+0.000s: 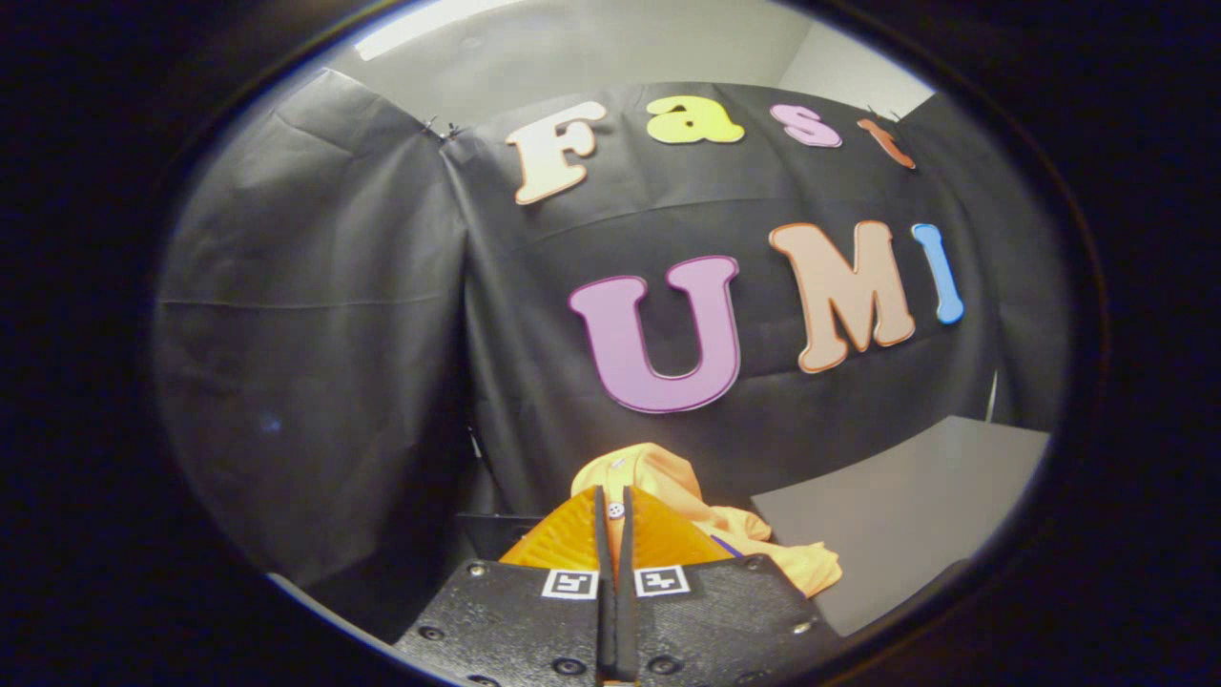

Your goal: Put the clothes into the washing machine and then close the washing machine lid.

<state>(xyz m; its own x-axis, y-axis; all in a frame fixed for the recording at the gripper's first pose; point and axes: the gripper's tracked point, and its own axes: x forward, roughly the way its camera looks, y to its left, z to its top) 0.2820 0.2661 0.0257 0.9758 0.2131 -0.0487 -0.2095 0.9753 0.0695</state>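
Note:
My gripper (615,510) is shut on an orange garment (668,487), a thin fold of it pinched between the two fingers. The cloth bunches up just ahead of the fingertips and hangs down to the right of them, with a small white button showing in the gap between the fingers. The garment is lifted in the air in front of the booth's black cloth wall.
A grey flat surface (906,515) lies to the right, beyond and below the hanging cloth. A dark edge (486,525) shows low to the left of the fingers, against the black wall.

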